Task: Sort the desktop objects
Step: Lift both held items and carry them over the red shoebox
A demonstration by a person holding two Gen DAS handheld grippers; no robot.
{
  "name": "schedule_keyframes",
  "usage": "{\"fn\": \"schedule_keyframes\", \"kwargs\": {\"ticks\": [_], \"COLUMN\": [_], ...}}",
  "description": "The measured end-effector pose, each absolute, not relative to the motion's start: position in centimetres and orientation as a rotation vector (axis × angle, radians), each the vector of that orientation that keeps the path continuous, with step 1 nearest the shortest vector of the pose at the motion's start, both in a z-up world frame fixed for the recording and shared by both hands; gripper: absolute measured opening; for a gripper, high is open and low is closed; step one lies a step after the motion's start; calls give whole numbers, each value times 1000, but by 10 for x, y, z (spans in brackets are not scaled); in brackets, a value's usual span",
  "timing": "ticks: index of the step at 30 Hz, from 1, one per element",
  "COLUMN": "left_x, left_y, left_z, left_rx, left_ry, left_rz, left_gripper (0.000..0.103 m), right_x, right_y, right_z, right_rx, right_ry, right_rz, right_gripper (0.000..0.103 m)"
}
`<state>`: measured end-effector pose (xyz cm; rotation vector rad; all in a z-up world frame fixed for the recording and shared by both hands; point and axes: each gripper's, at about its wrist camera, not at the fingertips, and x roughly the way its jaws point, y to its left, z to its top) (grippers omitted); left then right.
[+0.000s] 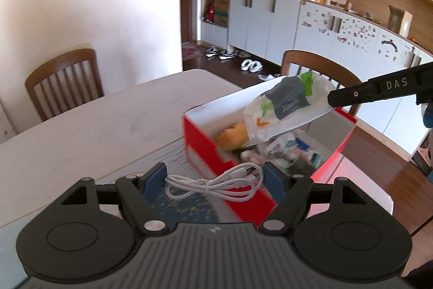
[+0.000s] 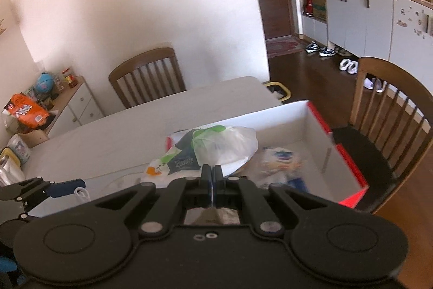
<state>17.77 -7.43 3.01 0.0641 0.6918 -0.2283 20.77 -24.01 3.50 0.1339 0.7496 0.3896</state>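
while pinched by right gripper, plastic bag above red box

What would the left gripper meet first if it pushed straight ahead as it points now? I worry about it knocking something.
Probably the coiled white cable, which lies between the open fingers of the left gripper. Just beyond it stands the near wall of the red box. Depth is hard to judge in this fisheye view.
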Motion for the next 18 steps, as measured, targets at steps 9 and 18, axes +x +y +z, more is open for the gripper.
{"fn": "schedule_keyframes", "kwargs": {"ticks": [9, 18], "left_x": [211, 248], "left_y": [-122, -154], "left_z": [24, 9], "left_rx": [110, 160], "left_ry": [709, 746], "left_rz": [-292, -334], "left_gripper": [77, 77], "right_x": [224, 243], "right_y": [-274, -287], "right_z": [18, -4], "right_rx": [121, 68], "right_ry": [776, 828], "right_rz": [348, 352], "right_gripper": [0, 0]}}
